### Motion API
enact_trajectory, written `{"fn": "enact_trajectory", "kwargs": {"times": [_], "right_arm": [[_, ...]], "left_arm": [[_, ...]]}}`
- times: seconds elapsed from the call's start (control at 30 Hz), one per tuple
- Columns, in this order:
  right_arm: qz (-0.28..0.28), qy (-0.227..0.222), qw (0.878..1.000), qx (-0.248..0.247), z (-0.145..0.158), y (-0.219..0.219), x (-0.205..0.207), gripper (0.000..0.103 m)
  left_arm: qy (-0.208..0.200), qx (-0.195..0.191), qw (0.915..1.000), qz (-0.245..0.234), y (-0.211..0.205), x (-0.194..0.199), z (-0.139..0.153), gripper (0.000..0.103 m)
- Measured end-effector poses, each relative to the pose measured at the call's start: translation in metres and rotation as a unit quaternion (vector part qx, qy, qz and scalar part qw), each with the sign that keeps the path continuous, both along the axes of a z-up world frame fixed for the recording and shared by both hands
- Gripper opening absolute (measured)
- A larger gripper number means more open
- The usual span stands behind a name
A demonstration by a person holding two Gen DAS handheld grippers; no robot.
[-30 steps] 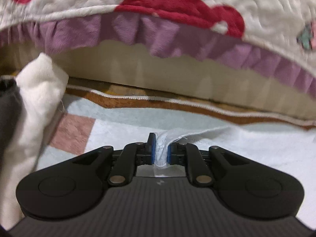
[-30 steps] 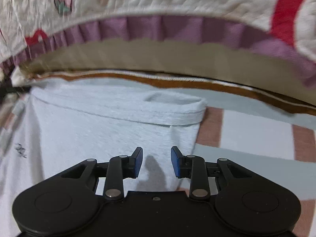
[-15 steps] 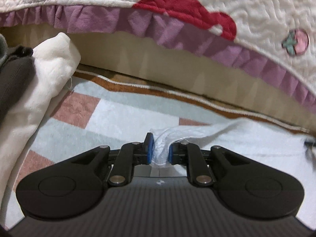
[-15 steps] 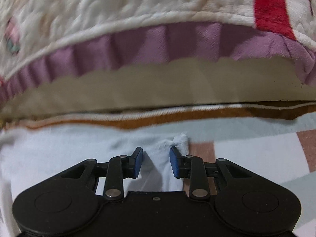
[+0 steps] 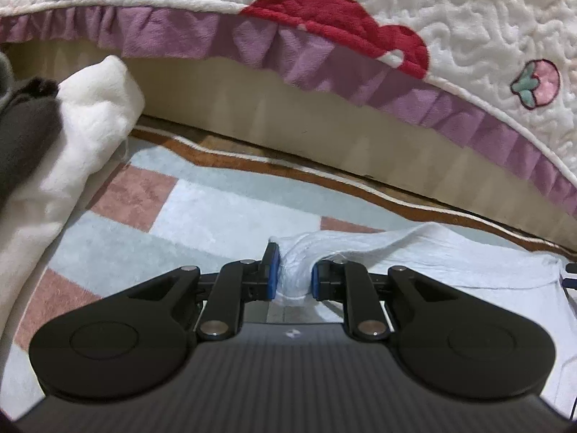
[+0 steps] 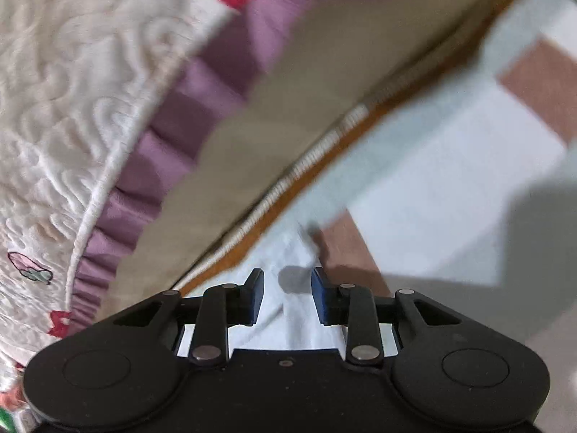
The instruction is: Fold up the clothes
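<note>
A white garment (image 5: 425, 252) lies on a checked rug beside a bed. My left gripper (image 5: 294, 274) is shut on a bunched corner of the white garment, which rises between the blue pads (image 5: 271, 270). In the right wrist view the frame is tilted and blurred. My right gripper (image 6: 287, 292) stands open just above another corner of the white garment (image 6: 288, 252), with cloth showing between and under the fingers but not pinched.
A quilted bedspread (image 5: 468, 18) with a purple frill (image 5: 324, 57) overhangs the bed side close ahead. A pile of white and dark clothes (image 5: 54, 137) sits at the left. The rug (image 5: 223, 216) has a brown border (image 6: 288, 195) along the bed.
My left gripper has pulled back and lifted with its garment corner. My right gripper has moved forward to the garment's far corner and rolled sharply, staying open.
</note>
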State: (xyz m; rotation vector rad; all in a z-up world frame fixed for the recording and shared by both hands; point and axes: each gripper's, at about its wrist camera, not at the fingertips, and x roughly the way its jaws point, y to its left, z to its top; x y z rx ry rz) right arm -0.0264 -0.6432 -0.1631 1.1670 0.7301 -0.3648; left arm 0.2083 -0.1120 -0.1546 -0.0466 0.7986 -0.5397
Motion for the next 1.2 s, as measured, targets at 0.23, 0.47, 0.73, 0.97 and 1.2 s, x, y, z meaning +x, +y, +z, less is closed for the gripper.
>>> {"fn": "enact_trajectory", "kwargs": {"times": [0.23, 0.47, 0.73, 0.97, 1.2], "right_arm": [[-0.02, -0.006, 0.999, 0.024, -0.008, 0.0, 0.019, 0.037], [0.052, 0.012, 0.988, -0.142, 0.028, 0.032, 0.05, 0.005], [0.311, 0.102, 0.838, -0.437, 0.078, 0.144, -0.002, 0.003], [0.404, 0.113, 0.789, -0.448, 0.059, 0.183, -0.025, 0.002], [0.459, 0.09, 0.778, -0.42, 0.049, 0.201, -0.047, 0.006]], "left_arm": [[0.006, 0.0, 1.0, 0.004, 0.0, 0.0, -0.004, 0.013], [0.004, -0.003, 1.0, 0.006, 0.008, 0.002, -0.003, 0.012], [0.017, -0.001, 0.9998, 0.009, 0.011, 0.006, -0.007, 0.012], [0.027, 0.029, 0.9992, 0.009, 0.002, 0.002, -0.01, 0.012], [0.044, 0.019, 0.9986, 0.021, 0.008, 0.004, -0.013, 0.013]]}}
